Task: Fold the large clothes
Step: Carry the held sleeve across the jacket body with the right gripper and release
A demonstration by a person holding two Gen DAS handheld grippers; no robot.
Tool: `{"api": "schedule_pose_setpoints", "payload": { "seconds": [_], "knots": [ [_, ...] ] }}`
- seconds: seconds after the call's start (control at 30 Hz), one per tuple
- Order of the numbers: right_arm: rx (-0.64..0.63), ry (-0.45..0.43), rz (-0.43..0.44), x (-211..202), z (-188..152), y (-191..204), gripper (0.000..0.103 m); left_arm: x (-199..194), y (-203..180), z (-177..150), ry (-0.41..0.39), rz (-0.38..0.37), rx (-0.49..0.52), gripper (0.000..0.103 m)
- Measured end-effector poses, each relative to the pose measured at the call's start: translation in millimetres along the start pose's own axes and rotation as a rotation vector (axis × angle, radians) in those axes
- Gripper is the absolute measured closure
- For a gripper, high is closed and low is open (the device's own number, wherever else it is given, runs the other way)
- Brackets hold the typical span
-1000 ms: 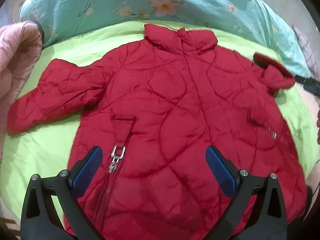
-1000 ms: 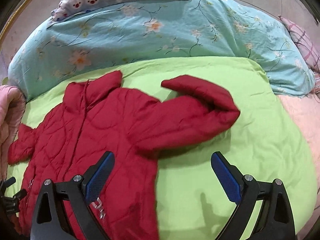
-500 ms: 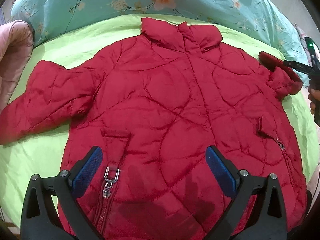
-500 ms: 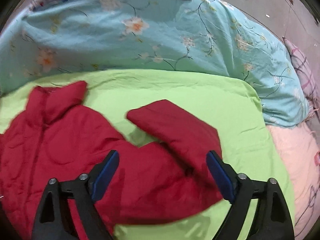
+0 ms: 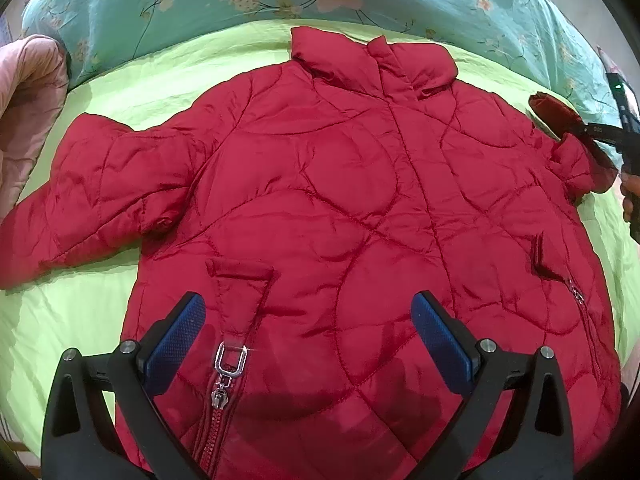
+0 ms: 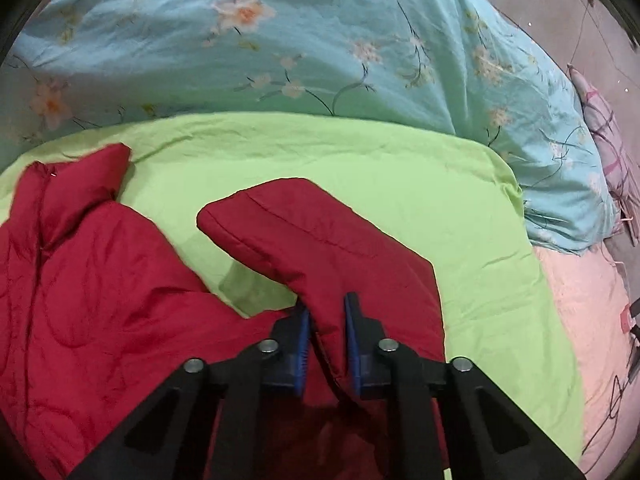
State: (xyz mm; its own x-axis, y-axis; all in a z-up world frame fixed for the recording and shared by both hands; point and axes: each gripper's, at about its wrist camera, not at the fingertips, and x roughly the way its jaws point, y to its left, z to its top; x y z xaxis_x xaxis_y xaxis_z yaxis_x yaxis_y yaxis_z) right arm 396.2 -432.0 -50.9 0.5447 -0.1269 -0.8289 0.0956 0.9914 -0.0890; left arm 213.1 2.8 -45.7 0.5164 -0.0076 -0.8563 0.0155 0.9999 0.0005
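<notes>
Between my right jaws sits a pinch of the jacket's right sleeve [image 6: 320,248]: the right gripper [image 6: 326,344] is closed down on the padded fabric near the bend, with the cuff end pointing away from me and to the left, back toward the collar [image 6: 76,184]. My left gripper [image 5: 308,340] hangs over the lower front of the red jacket [image 5: 340,200] with its jaws spread wide and nothing between them; the zipper pull [image 5: 230,360] lies just inside the left pad.

The jacket lies face up and spread on the green bedsheet [image 5: 80,320], collar away from me, hem toward me, its long axis running straight out from my left gripper. Its left sleeve [image 5: 92,196] stretches out flat to the left, untouched.

What matters next, I judge, is that the held sleeve lies to the right of the body, so it must be carried leftward across the chest. My right gripper alone is placed for that; the left is nearer the hem and the other sleeve.
</notes>
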Motion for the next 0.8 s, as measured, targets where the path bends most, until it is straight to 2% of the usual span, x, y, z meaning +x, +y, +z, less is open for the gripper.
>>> {"api": "schedule_pose_setpoints", "payload": {
  "seconds": [0.17,0.23,0.33,0.63,0.8],
  "knots": [
    [0.032,-0.056,0.162,-31.0,-5.2,19.6,0.089,1.2,0.5,-1.9,-0.001,-0.017,-0.009,0.000],
    [0.042,-0.070,0.253,-44.1,-10.4,37.1,0.089,-0.2,-0.2,-1.8,-0.005,-0.023,-0.007,0.000],
    [0.024,-0.088,0.330,-60.7,-18.5,66.5,0.089,-4.9,1.8,-2.6,-0.021,-0.031,-0.005,0.000],
    [-0.014,-0.046,0.635,-92.0,-45.8,169.2,0.090,-15.8,31.0,-4.9,-0.038,-0.105,-0.084,0.000],
    [-0.066,-0.034,0.735,-103.8,-65.6,222.5,0.090,-20.0,56.2,-6.6,-0.051,-0.138,-0.159,0.000]
  ]
}}
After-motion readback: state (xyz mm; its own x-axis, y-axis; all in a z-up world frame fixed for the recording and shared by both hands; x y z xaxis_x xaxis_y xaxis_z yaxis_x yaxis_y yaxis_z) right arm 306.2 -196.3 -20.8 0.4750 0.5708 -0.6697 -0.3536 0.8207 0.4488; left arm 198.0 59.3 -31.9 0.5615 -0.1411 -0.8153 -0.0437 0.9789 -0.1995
